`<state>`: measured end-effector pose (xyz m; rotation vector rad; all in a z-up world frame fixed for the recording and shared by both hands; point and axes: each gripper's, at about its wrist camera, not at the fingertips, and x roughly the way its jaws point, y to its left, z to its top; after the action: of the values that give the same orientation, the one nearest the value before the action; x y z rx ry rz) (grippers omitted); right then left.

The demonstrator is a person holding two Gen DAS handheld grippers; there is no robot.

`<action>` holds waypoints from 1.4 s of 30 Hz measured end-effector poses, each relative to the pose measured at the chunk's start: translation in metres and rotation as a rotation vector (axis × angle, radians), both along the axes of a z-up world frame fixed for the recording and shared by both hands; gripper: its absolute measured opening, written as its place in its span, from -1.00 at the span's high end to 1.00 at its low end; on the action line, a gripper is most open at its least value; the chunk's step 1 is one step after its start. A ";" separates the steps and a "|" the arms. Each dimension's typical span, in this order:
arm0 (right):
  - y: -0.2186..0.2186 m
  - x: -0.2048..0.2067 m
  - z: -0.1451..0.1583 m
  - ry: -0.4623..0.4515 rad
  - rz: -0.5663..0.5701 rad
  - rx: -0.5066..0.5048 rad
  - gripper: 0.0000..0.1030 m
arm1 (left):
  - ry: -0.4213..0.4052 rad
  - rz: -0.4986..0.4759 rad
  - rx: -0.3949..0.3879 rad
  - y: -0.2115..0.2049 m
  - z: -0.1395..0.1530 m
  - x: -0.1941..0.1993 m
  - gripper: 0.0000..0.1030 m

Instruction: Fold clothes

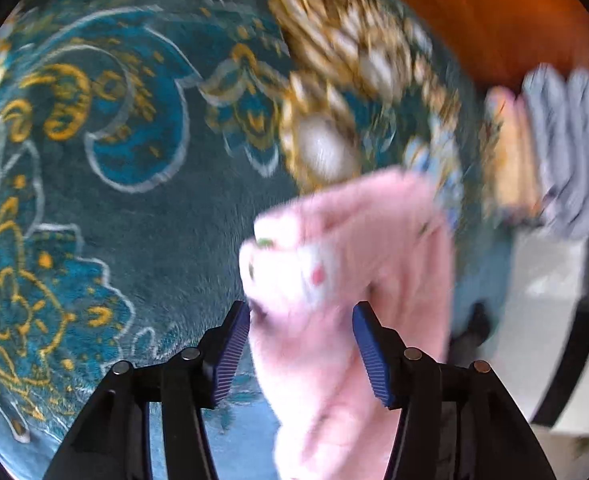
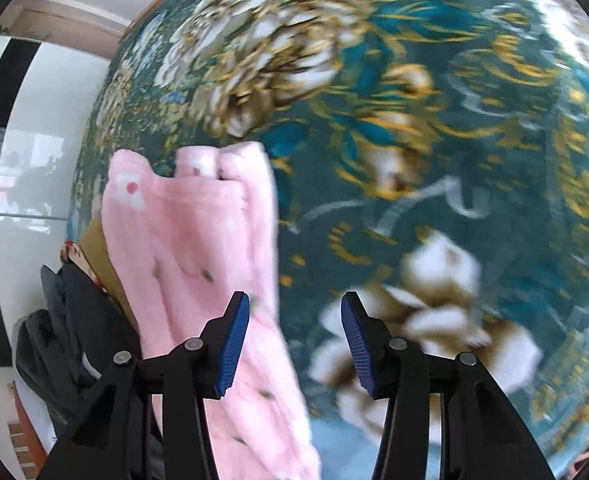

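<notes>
One pink garment (image 1: 346,280) lies bunched on one teal flowered blanket (image 1: 134,120), between my left gripper's (image 1: 301,354) spread jaws; my right gripper (image 2: 295,346) is spread too, garment at nine o'clock.

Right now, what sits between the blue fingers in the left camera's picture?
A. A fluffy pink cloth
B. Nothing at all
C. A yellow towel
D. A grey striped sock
A: in the left wrist view the fluffy pink cloth fills the gap between the left gripper's blue fingers, which stand apart, over the teal flowered blanket.
</notes>
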<state>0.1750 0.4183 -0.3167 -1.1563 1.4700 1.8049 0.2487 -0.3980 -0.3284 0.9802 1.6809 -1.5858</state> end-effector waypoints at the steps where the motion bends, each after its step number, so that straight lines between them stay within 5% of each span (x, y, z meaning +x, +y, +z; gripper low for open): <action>1: 0.003 -0.010 -0.003 0.002 0.006 0.006 0.05 | -0.023 0.003 0.006 0.003 -0.004 -0.004 -0.12; 8: 0.027 -0.063 -0.027 -0.028 0.097 0.086 0.05 | -0.108 -0.014 -0.090 -0.001 -0.002 -0.027 -0.12; 12: 0.029 -0.075 -0.029 -0.032 0.133 0.102 0.14 | -0.105 0.028 -0.073 -0.005 -0.004 -0.025 -0.12; 14: 0.031 -0.079 -0.028 -0.027 0.139 0.090 0.59 | -0.120 0.055 -0.066 -0.006 -0.005 -0.021 0.13; 16: 0.031 -0.082 -0.023 -0.033 0.157 0.086 0.73 | -0.134 0.063 -0.066 -0.005 -0.002 -0.021 0.56; 17: 0.031 -0.084 -0.018 -0.030 0.165 0.087 0.76 | -0.134 0.070 -0.060 -0.005 0.001 -0.021 0.61; 21: 0.034 -0.079 0.019 0.052 0.203 0.090 0.79 | -0.087 0.063 -0.072 -0.008 0.038 -0.028 0.70; 27: 0.050 -0.027 0.106 0.242 0.248 0.080 0.81 | 0.098 -0.080 -0.220 -0.013 0.136 -0.039 0.71; 30: 0.051 0.006 0.132 0.241 0.292 0.144 0.81 | 0.049 -0.169 -0.286 -0.014 0.142 -0.021 0.70; 32: 0.057 0.034 0.114 0.134 0.302 0.170 0.81 | -0.044 -0.186 -0.253 -0.019 0.114 -0.007 0.70; 36: 0.071 0.084 0.025 -0.100 0.216 0.054 0.80 | -0.291 -0.174 -0.149 -0.021 0.039 0.023 0.70; 39: 0.072 0.107 -0.004 -0.145 0.168 0.007 0.80 | -0.312 -0.111 -0.116 -0.021 0.025 0.036 0.70; 42: 0.075 0.115 -0.006 -0.130 0.156 -0.003 0.80 | -0.329 -0.169 -0.145 -0.021 0.032 0.023 0.69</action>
<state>0.2903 0.4928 -0.3224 -1.3956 1.3413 1.7918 0.2715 -0.4191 -0.2962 1.2558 1.2711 -1.5287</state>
